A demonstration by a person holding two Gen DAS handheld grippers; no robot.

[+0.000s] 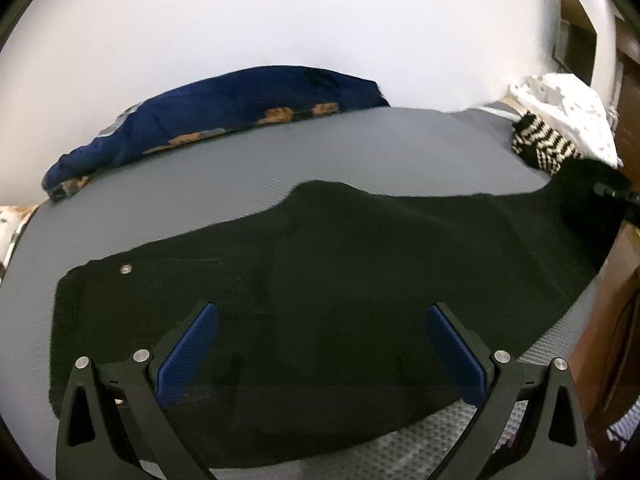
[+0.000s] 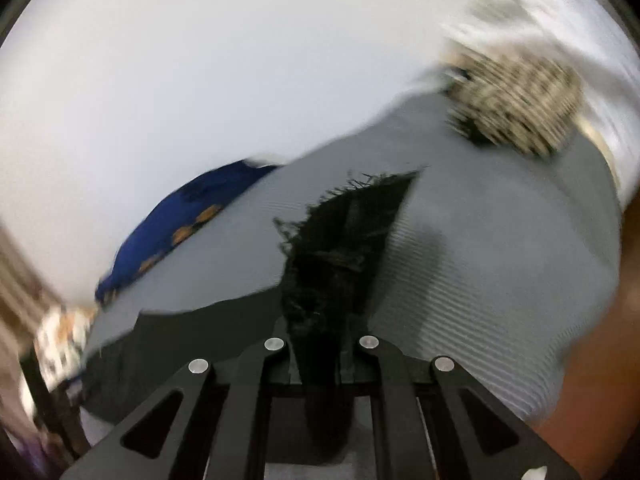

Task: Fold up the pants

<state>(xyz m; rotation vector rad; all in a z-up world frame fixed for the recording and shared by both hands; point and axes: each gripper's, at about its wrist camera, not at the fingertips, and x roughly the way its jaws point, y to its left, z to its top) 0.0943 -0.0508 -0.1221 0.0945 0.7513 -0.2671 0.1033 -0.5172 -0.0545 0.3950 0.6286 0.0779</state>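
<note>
The black pants [image 1: 320,280] lie spread flat across the near half of the grey mat [image 1: 280,160], reaching toward its right edge; the left gripper [image 1: 322,350] hangs over them near the mat's front edge, its blue pads [image 1: 188,356] wide apart and holding nothing; the right gripper [image 2: 322,356] is clamped on a frayed end of the pants [image 2: 340,248]; a blue cloth [image 1: 224,116] rests along the far edge; a striped garment [image 1: 540,144] sits at the far right corner.

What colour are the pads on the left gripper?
Blue, on black fingers; the left gripper pads show best in the left wrist view.
</note>
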